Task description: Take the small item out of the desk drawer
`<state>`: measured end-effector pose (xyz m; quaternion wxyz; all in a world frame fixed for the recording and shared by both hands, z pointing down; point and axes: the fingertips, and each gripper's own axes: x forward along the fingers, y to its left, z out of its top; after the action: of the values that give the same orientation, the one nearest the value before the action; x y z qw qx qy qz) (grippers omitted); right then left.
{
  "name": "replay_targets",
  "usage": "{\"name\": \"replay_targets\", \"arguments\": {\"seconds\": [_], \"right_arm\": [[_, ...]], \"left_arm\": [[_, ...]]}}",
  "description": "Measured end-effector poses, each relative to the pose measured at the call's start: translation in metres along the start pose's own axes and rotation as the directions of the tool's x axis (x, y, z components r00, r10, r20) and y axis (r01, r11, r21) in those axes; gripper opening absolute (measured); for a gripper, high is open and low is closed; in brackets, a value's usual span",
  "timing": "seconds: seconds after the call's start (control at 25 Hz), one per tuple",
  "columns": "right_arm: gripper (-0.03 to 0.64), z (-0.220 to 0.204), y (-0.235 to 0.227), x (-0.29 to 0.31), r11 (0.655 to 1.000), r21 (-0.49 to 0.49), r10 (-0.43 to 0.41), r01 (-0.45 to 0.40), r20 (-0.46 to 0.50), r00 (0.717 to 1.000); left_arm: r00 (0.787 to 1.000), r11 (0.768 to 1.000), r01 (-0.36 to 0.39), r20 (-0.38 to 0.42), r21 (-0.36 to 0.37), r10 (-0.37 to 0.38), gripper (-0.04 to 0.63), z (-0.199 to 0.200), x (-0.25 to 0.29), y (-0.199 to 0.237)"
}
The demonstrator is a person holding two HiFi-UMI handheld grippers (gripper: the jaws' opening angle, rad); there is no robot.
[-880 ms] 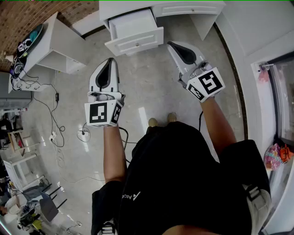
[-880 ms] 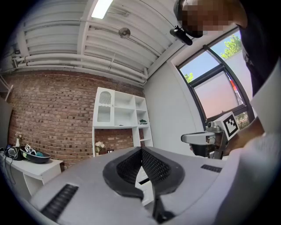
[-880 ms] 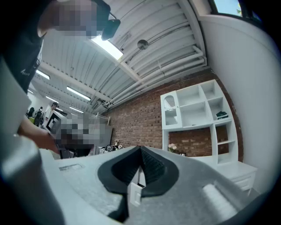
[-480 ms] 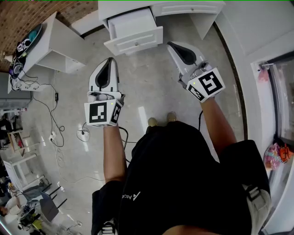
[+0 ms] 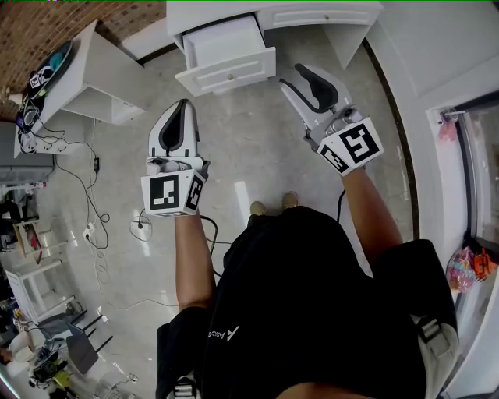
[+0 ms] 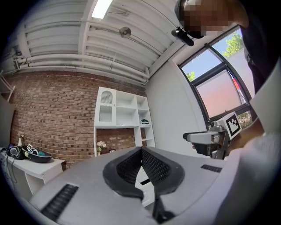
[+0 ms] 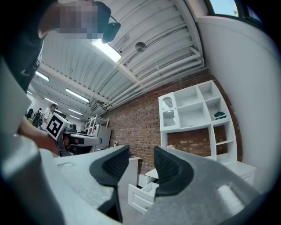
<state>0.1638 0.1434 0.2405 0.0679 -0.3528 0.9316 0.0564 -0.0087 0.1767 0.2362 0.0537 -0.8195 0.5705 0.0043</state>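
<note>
- Left tongs [image 6: 141, 150]: closed. The pad tips meet, and nothing is gripped between them.
- Right tongs [image 7: 141, 154]: open. A clear gap stands between the two pads, with nothing in it.
- Drawer [image 5: 226, 72]: pulled out of the white worktop [image 5: 312, 12] at the top of the head view. It lies ahead of both tongs and apart from them, with the right tongs nearer to it.
- Small item: cannot be made out in any view. The head view shows only a pale, featureless drawer interior, and the worktop edge covers its rear part.
- Right gripper view: the drawer appears through the gap between the pads, seen from the side and low. Its walls hide the interior.
- Left gripper view: the pads cover most of the drawer, and only a white sliver shows between them.
- Person: the torso fills the lower head view and partly hides the feet [image 5: 273, 204] on the floor [image 5: 249, 148].
</note>
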Motion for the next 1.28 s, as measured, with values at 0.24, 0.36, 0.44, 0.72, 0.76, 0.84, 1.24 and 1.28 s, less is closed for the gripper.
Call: {"name": "replay_targets", "arguments": {"seconds": [0.24, 0.36, 0.44, 0.72, 0.76, 0.84, 1.24, 1.28], "right_arm": [[0.206, -0.004, -0.017, 0.002, 1.000, -0.003, 0.010, -0.010, -0.013, 1.000], [0.207, -0.007, -0.024, 0.000, 1.000, -0.004, 0.029, -0.029, -0.016, 0.999], [0.211, -0.009, -0.030, 0.001, 0.999, -0.005, 0.039, -0.039, -0.016, 0.999], [0.218, -0.015, -0.050, 0.007, 0.997, -0.012, 0.077, -0.078, -0.017, 0.997], [0.219, -0.016, -0.053, 0.009, 0.997, -0.011, 0.080, -0.080, -0.020, 0.997], [0.219, -0.019, -0.056, 0.016, 0.996, -0.013, 0.087, -0.088, -0.026, 0.996], [0.221, -0.051, -0.079, 0.091, 0.992, -0.043, 0.117, -0.120, -0.070, 0.991], [0.221, -0.057, -0.081, 0.103, 0.991, -0.045, 0.120, -0.124, -0.080, 0.989]], "left_arm": [[1.000, 1.000, -0.025, -0.010, 0.011, 0.025, 0.000, -0.001, 0.012, -0.003], [0.999, 0.999, -0.043, -0.012, 0.019, 0.043, 0.000, -0.001, 0.019, -0.007], [0.998, 0.998, -0.054, -0.015, 0.022, 0.055, 0.000, -0.002, 0.024, -0.008], [0.996, 0.996, -0.092, -0.013, 0.018, 0.092, 0.000, -0.008, 0.038, -0.011], [0.995, 0.995, -0.095, -0.015, 0.016, 0.095, 0.000, -0.009, 0.040, -0.009], [0.995, 0.995, -0.100, -0.017, 0.013, 0.100, 0.000, -0.012, 0.045, -0.004], [0.993, 0.993, -0.122, 0.007, 0.000, 0.122, 0.000, -0.035, 0.098, 0.067], [0.993, 0.993, -0.122, 0.004, -0.005, 0.122, 0.000, -0.038, 0.106, 0.077]]}}
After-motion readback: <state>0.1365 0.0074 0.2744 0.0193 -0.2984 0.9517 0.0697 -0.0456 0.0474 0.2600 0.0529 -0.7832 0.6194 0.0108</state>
